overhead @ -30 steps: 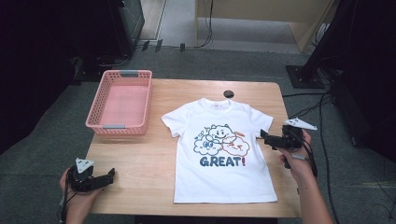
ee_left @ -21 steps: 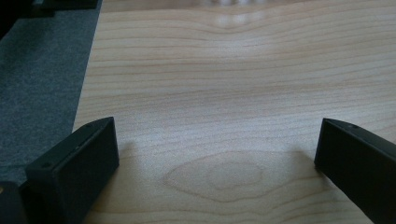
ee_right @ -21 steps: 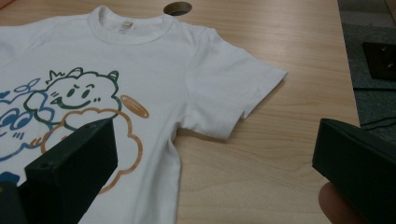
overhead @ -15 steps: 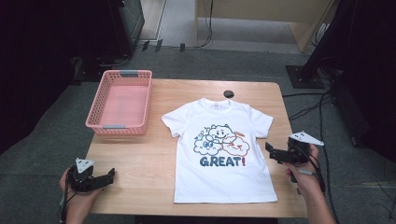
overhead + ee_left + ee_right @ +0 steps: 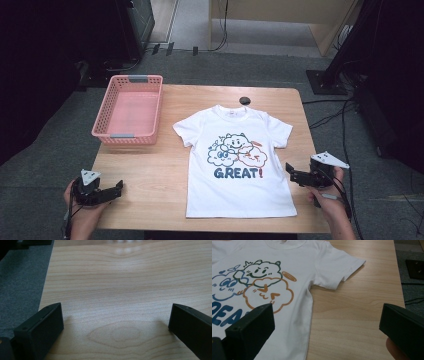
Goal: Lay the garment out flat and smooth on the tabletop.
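A white T-shirt (image 5: 235, 160) with a cartoon print and the word GREAT! lies flat on the wooden table (image 5: 165, 165), collar toward the far edge. My right gripper (image 5: 292, 175) hovers open just off the shirt's right hem side, empty. In the right gripper view the T-shirt (image 5: 262, 285) spreads ahead with its sleeve (image 5: 339, 267) pointing right, and my right gripper (image 5: 324, 327) has its jaws wide apart. My left gripper (image 5: 116, 189) rests open near the table's front left corner, over bare wood (image 5: 117, 302); my left gripper (image 5: 115, 325) holds nothing.
A pink plastic basket (image 5: 129, 134) stands at the table's far left. A small black round object (image 5: 244, 100) sits near the far edge behind the collar. Cables (image 5: 345, 130) trail on the grey floor to the right, and dark equipment stands beyond the table.
My right gripper has drawn back toward the table's front right, away from the shirt's sleeve. The left gripper has stayed put.
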`<state>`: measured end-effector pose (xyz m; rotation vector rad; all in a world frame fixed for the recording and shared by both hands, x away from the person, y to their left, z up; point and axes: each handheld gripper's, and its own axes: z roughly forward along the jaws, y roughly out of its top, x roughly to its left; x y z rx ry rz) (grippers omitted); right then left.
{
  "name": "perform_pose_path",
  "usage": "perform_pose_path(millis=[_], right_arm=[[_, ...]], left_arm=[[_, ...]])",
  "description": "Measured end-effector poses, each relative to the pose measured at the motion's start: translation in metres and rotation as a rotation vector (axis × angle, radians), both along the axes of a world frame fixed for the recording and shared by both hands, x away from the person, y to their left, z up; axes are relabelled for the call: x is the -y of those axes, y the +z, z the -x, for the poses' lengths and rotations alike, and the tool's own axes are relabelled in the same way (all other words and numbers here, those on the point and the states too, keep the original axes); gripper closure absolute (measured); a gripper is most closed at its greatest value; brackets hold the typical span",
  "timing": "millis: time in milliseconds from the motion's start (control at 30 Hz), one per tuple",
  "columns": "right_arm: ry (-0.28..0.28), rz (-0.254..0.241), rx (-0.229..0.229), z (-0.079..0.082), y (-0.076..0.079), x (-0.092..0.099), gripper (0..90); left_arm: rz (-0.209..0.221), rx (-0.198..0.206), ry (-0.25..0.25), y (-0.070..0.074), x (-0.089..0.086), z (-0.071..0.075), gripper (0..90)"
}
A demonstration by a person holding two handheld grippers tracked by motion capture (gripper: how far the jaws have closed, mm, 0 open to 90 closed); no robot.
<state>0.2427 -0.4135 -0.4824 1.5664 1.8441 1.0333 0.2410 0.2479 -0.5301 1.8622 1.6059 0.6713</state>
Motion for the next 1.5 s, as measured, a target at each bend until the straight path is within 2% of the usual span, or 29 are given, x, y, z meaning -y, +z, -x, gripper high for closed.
perform_pose_path(millis=[200, 533, 800, 1500], right_arm=[[-0.006, 0.001, 0.004, 0.011, -0.003, 0.002, 0.1], [-0.02, 0.016, -0.021, 0.028, -0.01, 0.007, 0.0], [-0.048, 0.023, -0.026, 0.042, -0.016, 0.018, 0.1], [-0.116, 0.019, -0.085, 0.08, -0.039, 0.045, 0.1]], left_arm=[[0.002, 0.001, -0.001, 0.0, 0.0, 0.0, 0.0], [0.003, 0.001, -0.003, 0.0, 0.0, 0.0, 0.0], [0.001, 0.001, 0.0, 0.0, 0.0, 0.0, 0.0], [0.0, 0.001, -0.001, 0.0, 0.001, 0.0, 0.0]])
